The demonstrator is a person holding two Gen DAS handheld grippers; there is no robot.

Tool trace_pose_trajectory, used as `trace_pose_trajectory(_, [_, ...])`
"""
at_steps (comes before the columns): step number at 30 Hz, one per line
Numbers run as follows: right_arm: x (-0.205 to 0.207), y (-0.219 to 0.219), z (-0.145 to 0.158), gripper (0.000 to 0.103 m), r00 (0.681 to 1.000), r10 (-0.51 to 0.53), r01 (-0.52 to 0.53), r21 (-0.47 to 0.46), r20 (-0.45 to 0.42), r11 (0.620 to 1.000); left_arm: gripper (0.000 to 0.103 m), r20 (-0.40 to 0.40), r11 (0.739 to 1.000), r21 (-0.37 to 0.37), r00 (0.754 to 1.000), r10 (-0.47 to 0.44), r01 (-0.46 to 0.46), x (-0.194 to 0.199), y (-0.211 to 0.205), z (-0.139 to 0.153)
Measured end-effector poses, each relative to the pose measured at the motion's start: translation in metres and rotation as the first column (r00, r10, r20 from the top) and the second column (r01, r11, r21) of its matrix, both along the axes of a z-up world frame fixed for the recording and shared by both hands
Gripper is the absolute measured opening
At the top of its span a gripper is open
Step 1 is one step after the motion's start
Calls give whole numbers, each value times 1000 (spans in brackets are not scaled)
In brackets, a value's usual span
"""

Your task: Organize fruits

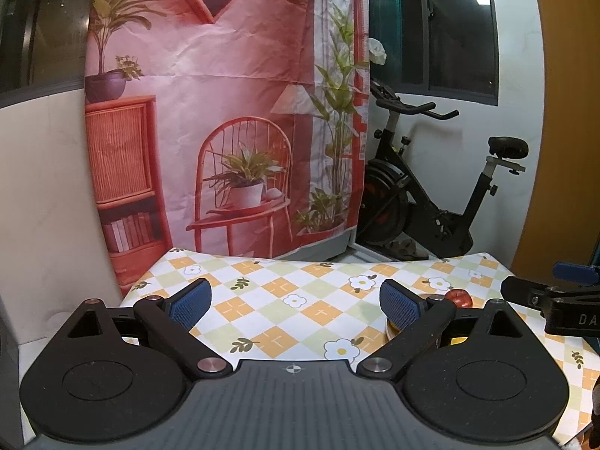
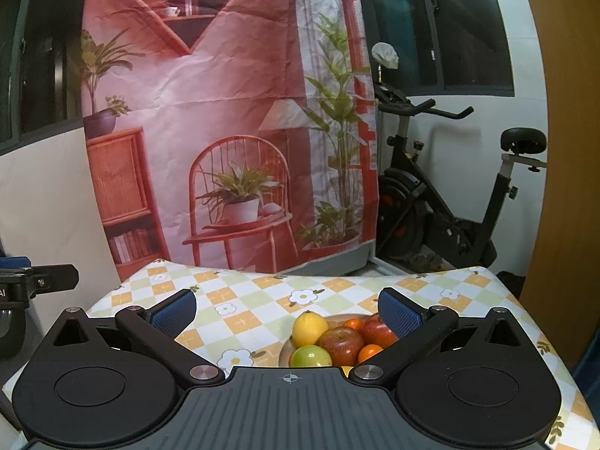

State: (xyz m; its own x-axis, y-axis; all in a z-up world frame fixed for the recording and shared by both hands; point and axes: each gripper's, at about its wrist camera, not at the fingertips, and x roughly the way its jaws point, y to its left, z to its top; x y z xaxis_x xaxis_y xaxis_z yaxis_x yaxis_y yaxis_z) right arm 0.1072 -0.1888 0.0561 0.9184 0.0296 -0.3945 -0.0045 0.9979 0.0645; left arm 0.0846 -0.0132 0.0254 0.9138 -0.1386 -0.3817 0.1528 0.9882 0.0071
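In the right wrist view a tan plate [image 2: 285, 350] holds a yellow lemon [image 2: 309, 328], a green apple [image 2: 310, 357], a red apple [image 2: 343, 343], a second red apple [image 2: 377, 328] and two small oranges [image 2: 353, 323] [image 2: 369, 352]. My right gripper [image 2: 287, 315] hangs open just above and before the plate, nothing between its fingers. In the left wrist view my left gripper [image 1: 296, 302] is open over bare cloth. Behind its right finger shows a red apple [image 1: 459, 297] and a sliver of the plate [image 1: 390, 330]. The right gripper [image 1: 547, 292] pokes in at the right edge.
The table wears a checked cloth with daisies [image 1: 292, 300]. A pink printed backdrop [image 1: 225, 112] hangs behind the far edge. An exercise bike [image 2: 450, 202] stands at the back right beside a wooden panel [image 2: 570, 187]. The left gripper's tip [image 2: 37, 281] shows at the left edge.
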Motion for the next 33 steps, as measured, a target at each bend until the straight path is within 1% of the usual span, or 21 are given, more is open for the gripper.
trace_pose_trajectory(10, [0, 0, 0, 103, 1000, 0, 0, -2, -4, 1000, 98, -9, 1000, -13, 1000, -6, 6, -1, 1, 0])
trace_pose_trajectory(19, [0, 0, -7, 103, 1000, -1, 1, -3, -13, 1000, 98, -21, 1000, -13, 1000, -13, 12, 0, 1, -2])
trace_pose_trajectory(33, [1, 0, -7, 103, 1000, 0, 0, -3, -16, 1000, 98, -37, 999, -27, 999, -19, 18, 1, 2, -2])
